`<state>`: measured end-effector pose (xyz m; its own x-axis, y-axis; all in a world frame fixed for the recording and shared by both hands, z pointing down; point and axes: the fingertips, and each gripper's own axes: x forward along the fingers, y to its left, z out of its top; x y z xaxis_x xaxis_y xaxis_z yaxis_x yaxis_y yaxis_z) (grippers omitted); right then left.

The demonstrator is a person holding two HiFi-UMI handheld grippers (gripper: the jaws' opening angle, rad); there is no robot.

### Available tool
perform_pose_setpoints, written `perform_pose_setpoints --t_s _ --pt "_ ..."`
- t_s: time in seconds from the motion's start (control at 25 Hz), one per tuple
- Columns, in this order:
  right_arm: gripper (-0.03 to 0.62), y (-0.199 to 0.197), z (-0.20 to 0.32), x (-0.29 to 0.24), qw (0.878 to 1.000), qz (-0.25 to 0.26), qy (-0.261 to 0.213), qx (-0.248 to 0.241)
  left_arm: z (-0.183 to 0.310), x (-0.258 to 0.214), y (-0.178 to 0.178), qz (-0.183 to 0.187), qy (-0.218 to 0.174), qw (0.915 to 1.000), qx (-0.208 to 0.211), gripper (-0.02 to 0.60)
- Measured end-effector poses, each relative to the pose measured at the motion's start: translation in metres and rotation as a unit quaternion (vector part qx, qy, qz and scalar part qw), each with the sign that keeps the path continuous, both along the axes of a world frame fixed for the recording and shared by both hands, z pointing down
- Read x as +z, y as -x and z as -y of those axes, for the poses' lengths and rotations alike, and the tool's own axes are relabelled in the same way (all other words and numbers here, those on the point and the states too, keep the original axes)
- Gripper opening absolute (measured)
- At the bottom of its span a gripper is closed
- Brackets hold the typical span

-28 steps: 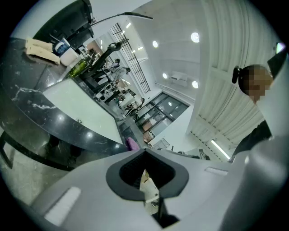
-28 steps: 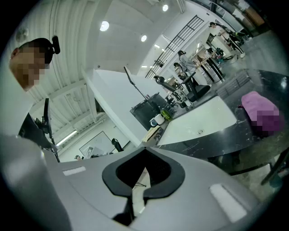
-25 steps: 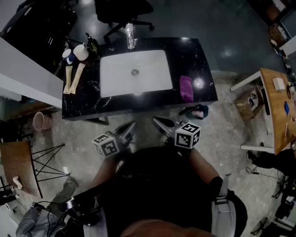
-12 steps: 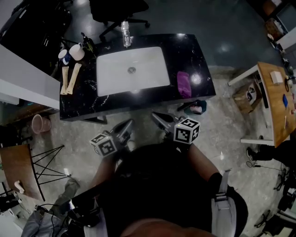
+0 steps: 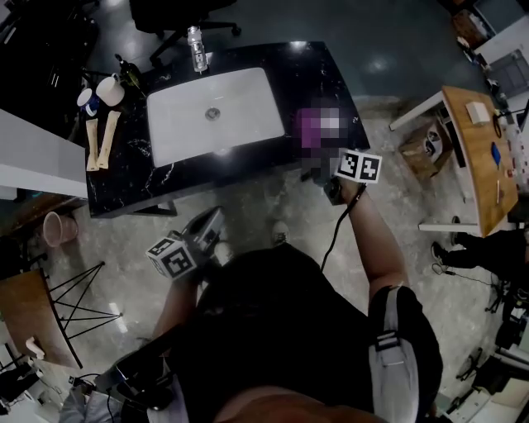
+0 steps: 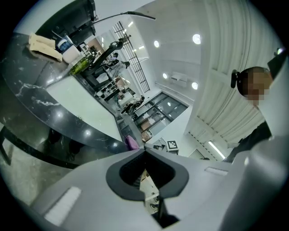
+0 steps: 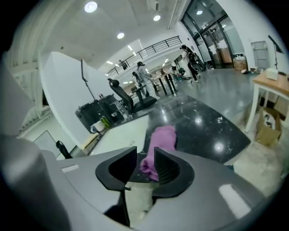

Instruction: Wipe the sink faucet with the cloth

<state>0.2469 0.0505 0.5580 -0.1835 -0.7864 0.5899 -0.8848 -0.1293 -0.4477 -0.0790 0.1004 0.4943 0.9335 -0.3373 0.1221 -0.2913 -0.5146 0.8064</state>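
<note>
Purple fabric cloth (image 7: 159,143) lies on black marble surface (image 7: 205,124), just right of white rectangular sink (image 5: 211,111). Right gripper (image 7: 144,155) fingers (image 7: 166,166) just opened, standing apart around cloth's near end. Left gripper (image 6: 144,151) fingers (image 6: 158,170) together, empty, off surface.

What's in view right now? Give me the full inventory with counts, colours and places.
counter: one, black stone, centre
sink: one, white, set in the counter
faucet: one, chrome, sink's far edge
cloth: one, purple, on the counter right of the sink
cups: two, white, counter's far left corner
flat pieces: two, beige, left of the sink
office chair: one, black, beyond the counter
wooden table: one, brown, far right
left gripper: grey, jaws together, empty, short of the counter
right gripper: grey, jaws just been opening, cloth's near end in the gap, not pinched
</note>
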Motion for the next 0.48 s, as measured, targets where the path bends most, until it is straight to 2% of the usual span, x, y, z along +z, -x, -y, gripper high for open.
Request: perform_pose_setpoints --t_s 0.08,0.16,0.32,0.48 --pt "0.143 -0.03 0.01 0.018 0.998 -0.022 0.052 0.001 -0.002 0.001 0.002 -0.002 0.003 1.0 0.002 0.0" --pt "0.164 -0.042 0.021 0.032 0.995 -0.026 0.096 -0.011 -0.004 0.003 0.004 -0.003 0.007 1.0 0.002 0.0" --pt "0.223 -0.034 0.042 0.049 0.988 -0.009 0.146 -0.04 -0.002 0.007 0.017 -0.002 0.013 0.9999 -0.008 0.0" --pt "0.222 -0.033 0.046 0.069 0.981 -0.046 0.185 -0.039 -0.001 0.013 0.035 0.002 0.022 0.9995 -0.021 0.0"
